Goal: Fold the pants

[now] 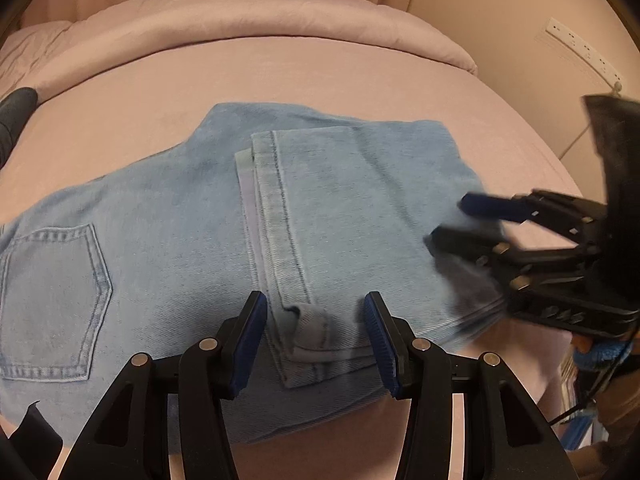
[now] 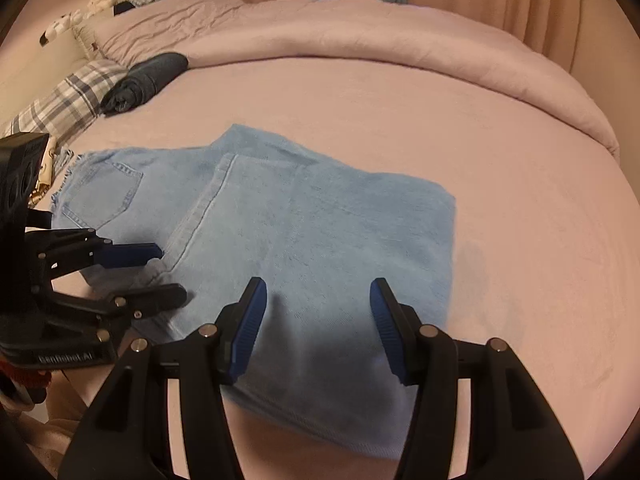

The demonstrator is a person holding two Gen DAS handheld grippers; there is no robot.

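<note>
Light blue jeans [image 1: 208,220] lie folded on the pink bed, legs laid back over the seat, with a back pocket [image 1: 52,304] at the left. They also show in the right wrist view [image 2: 320,232]. My left gripper [image 1: 316,336] is open, just above the hem edge at the near side, holding nothing. My right gripper [image 2: 316,324] is open over the jeans' near right part, empty. In the left wrist view the right gripper [image 1: 448,220] hovers at the jeans' right edge; in the right wrist view the left gripper [image 2: 172,272] sits at their left near edge.
A rolled dark garment [image 2: 144,80] and a plaid pillow [image 2: 60,108] lie at the bed's far left. A bunched pink duvet [image 2: 400,36] runs along the far side. A power strip [image 1: 584,48] hangs on the wall to the right.
</note>
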